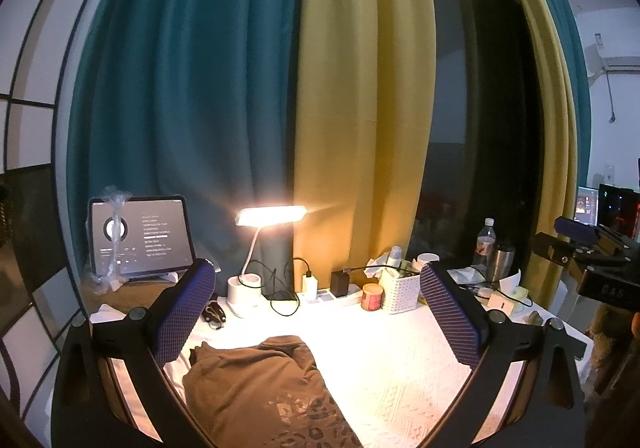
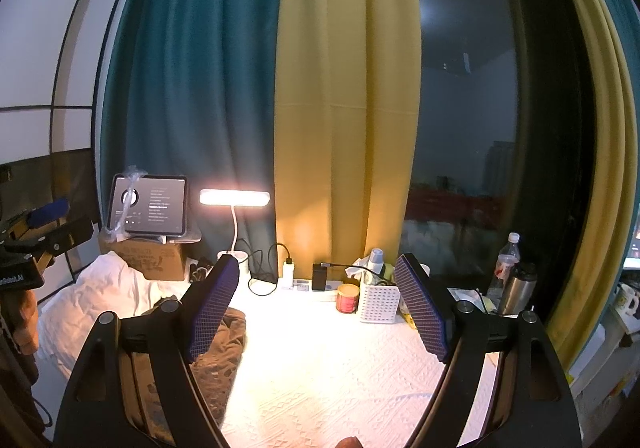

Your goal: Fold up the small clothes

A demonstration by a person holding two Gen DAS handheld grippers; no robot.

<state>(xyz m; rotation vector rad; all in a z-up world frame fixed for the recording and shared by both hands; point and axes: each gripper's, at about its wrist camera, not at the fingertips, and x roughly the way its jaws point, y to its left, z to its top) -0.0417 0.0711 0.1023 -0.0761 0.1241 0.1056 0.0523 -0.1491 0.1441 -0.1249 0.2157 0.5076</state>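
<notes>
A brown garment (image 1: 260,388) with a leopard-style print lies crumpled on the white textured cloth (image 1: 400,380) covering the surface, under a lit desk lamp (image 1: 272,216). The left tool (image 1: 320,312) hovers above it, fingers spread wide and holding nothing. The right tool (image 2: 316,304) (equally wide apart, equally unladen) sits to the garment's right, over bare cloth.

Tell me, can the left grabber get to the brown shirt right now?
Probably yes. The left gripper is open, and the brown shirt lies on the white cloth just below its fingers with nothing in between.
</notes>
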